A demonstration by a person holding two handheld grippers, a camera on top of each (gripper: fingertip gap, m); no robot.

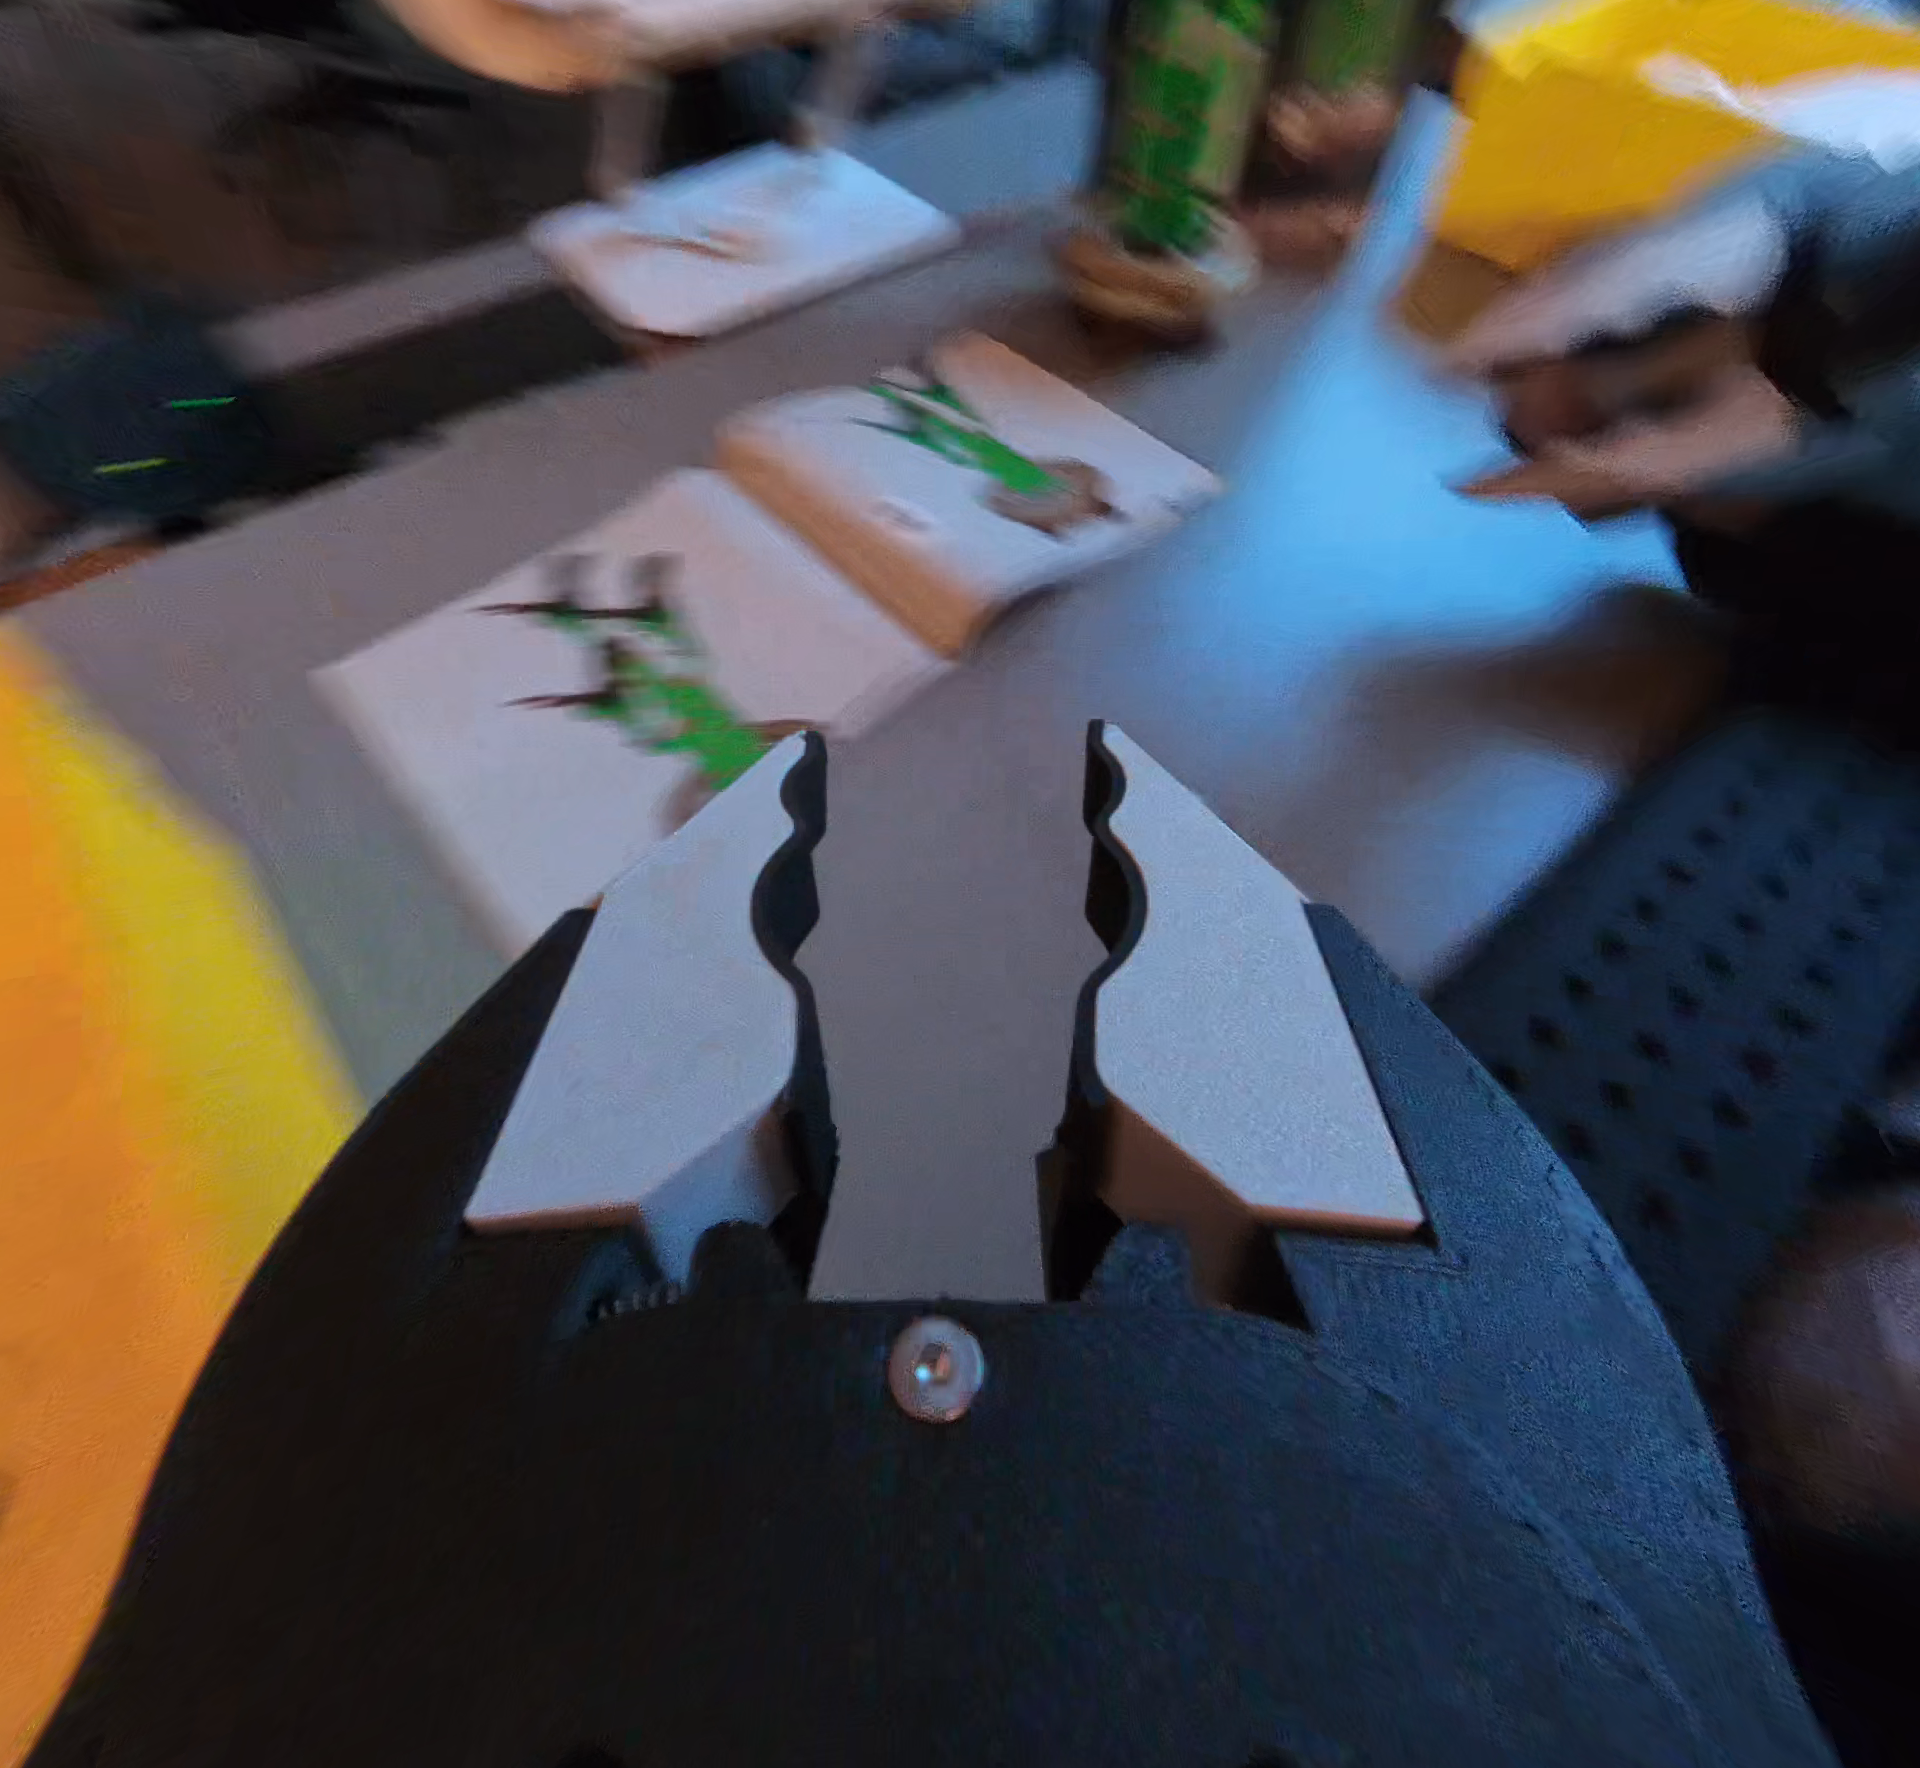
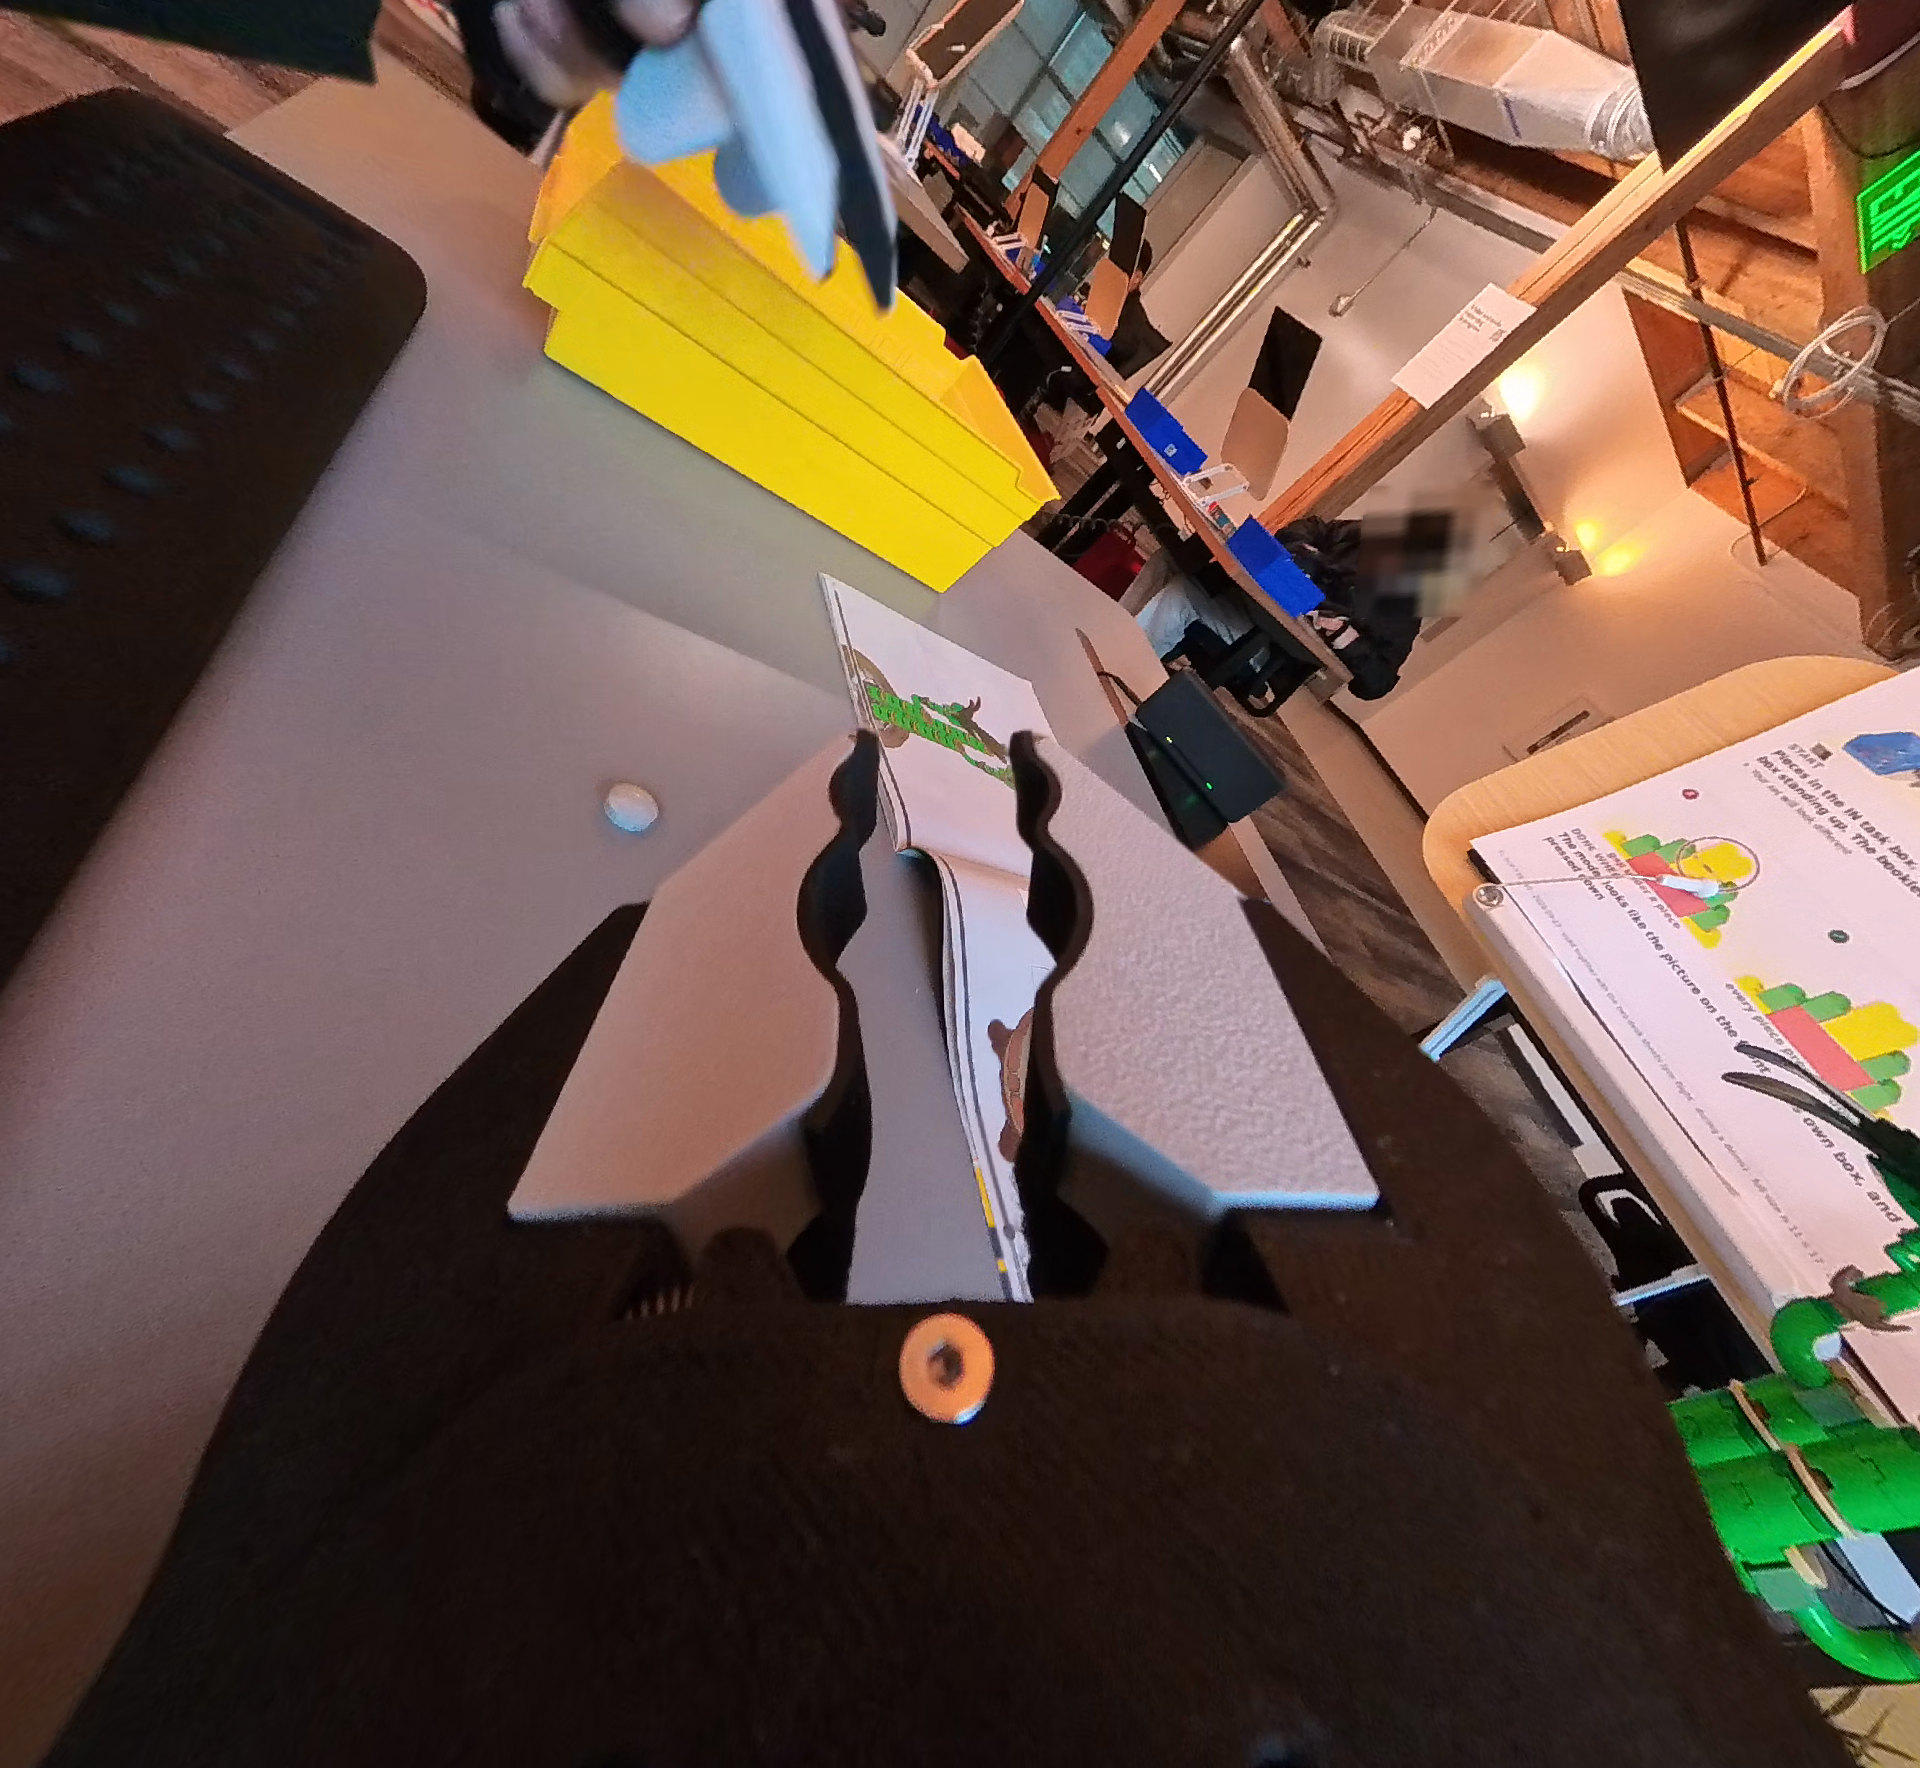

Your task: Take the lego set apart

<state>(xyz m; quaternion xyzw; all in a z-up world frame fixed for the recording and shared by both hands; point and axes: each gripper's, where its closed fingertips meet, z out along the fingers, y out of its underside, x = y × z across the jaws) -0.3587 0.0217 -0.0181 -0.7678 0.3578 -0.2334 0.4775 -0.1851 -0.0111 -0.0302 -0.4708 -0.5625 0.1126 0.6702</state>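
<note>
The left gripper (image 1: 954,752) hangs over the surface (image 1: 940,939), jaws parted and empty, instruction booklets (image 1: 582,742) just ahead. The right gripper (image 2: 940,752) likewise gapes empty above a booklet (image 2: 951,783). The green lego set (image 2: 1787,1490) stands far right.

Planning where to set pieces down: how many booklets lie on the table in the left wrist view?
3, though blur may hide others. Nearest booklet just beyond the left gripper, second booklet behind it, third booklet farthest back.
</note>
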